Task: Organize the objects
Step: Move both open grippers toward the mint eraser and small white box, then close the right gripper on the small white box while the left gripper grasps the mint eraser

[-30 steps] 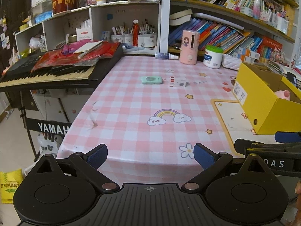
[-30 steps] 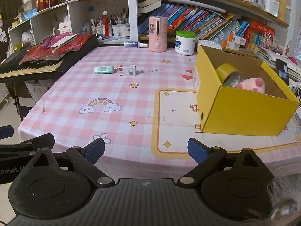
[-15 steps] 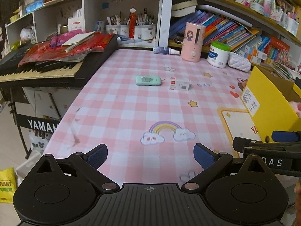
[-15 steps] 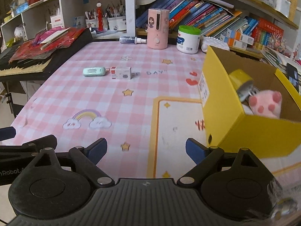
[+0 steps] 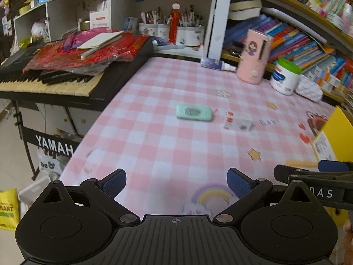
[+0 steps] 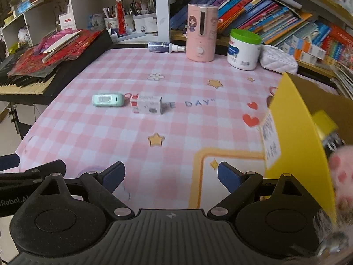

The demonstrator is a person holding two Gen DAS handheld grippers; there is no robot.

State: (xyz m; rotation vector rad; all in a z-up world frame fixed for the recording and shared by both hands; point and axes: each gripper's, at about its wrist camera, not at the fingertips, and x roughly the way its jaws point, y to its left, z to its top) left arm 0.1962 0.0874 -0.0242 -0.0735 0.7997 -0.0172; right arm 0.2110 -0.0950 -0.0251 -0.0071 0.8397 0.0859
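Observation:
A mint green case [image 5: 194, 111] [image 6: 107, 99] and a small white box [image 5: 238, 122] [image 6: 146, 104] lie side by side in the middle of the pink checked table [image 5: 172, 145]. A yellow cardboard box [image 6: 300, 137] [image 5: 335, 132] stands at the right, holding a yellow tape roll [image 6: 324, 123] and a pink plush toy [image 6: 340, 172]. My left gripper [image 5: 176, 182] is open and empty over the table's near part. My right gripper [image 6: 171, 174] is open and empty beside the box's left wall.
A black keyboard [image 5: 66, 77] piled with red bags borders the table's left side. A pink humidifier [image 6: 200, 33], a green-lidded white tub [image 6: 243, 48], a spray bottle [image 6: 165, 46] and a white pouch [image 6: 279, 60] stand along the back, under bookshelves.
Both grippers have moved forward over the table toward the green case and white box. The yellow box has slid to the right edge of both views. Both stay open.

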